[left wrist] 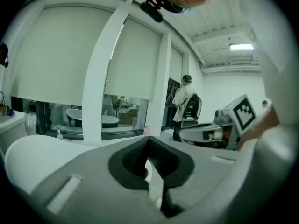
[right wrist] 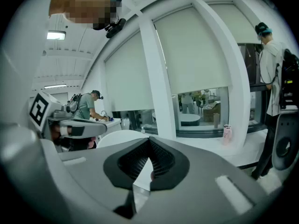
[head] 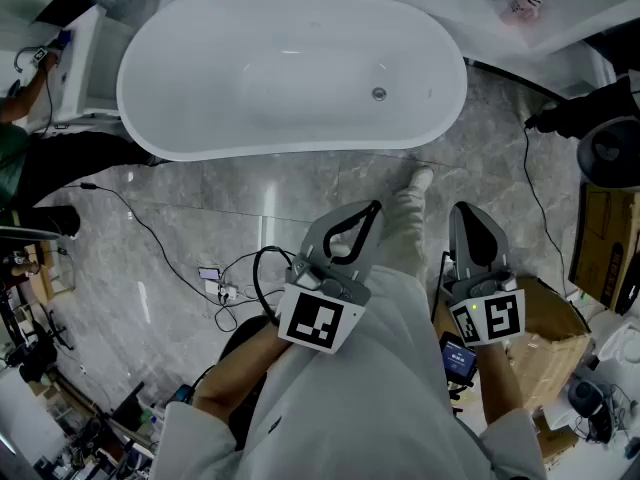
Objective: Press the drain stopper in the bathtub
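— Where is the drain stopper at this moment?

— I see the drain stopper [head: 379, 94] in the bottom of the white bathtub [head: 145, 63], toward the tub's right end. It is well apart from both claws. In the head view it lies beyond their tips, almost straight ahead of the left claw [head: 372, 208].

— Do the claws hold something?

— No. The left claw is closed: its black pads meet at the tip and nothing is between them. The right claw [head: 462, 211] is the same, closed and empty. It hangs near the right side of the left claw, and both are above the grey floor [head: 200, 198].

— What else is near them?

— The person's white shoe [head: 418, 180] shows between the two claws. Black cables [head: 256, 278] lie on the floor left of the left claw. A cardboard box [head: 545, 318] stands right of the right claw.
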The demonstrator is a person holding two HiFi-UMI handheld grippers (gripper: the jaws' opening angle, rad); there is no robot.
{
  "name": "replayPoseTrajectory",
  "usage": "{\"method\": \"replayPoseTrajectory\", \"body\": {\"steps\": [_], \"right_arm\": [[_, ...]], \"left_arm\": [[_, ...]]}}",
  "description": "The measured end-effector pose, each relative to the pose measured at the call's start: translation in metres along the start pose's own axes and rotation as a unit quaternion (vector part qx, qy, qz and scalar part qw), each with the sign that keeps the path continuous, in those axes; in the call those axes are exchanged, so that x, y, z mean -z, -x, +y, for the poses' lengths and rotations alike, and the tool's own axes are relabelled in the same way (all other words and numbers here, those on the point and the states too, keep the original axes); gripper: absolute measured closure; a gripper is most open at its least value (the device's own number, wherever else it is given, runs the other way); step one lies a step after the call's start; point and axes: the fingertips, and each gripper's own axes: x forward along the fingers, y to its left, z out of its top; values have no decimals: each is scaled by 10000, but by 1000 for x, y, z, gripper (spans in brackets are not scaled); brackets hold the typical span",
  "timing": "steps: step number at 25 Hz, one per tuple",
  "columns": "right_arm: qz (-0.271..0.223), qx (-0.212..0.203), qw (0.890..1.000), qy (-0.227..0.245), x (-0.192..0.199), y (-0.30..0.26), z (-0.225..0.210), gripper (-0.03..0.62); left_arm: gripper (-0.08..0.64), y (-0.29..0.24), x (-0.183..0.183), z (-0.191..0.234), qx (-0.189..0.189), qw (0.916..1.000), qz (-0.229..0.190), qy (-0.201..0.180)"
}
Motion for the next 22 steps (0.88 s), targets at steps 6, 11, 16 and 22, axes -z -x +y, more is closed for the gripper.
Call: {"method": "replayPoseTrajectory", "body": {"steps": [6, 11, 16, 22], "right_arm": [[-99, 4, 9999, -49, -16, 44, 92, 598], [-116, -209, 9996, -115, -12, 67, 119, 598], [-126, -78, 9994, -315, -2, 102, 110, 599], [-73, 61, 9962, -861, 24, 137, 78, 588]], "left_arm": [[560, 91, 2, -33, -172, 9931, -544, 1024], [560, 105, 4, -56, -460, 9894, -484, 1291], [560, 105, 11, -84, -601, 9900, -234, 1256], [560, 89, 25, -118, -631, 9914, 104, 1141]]}}
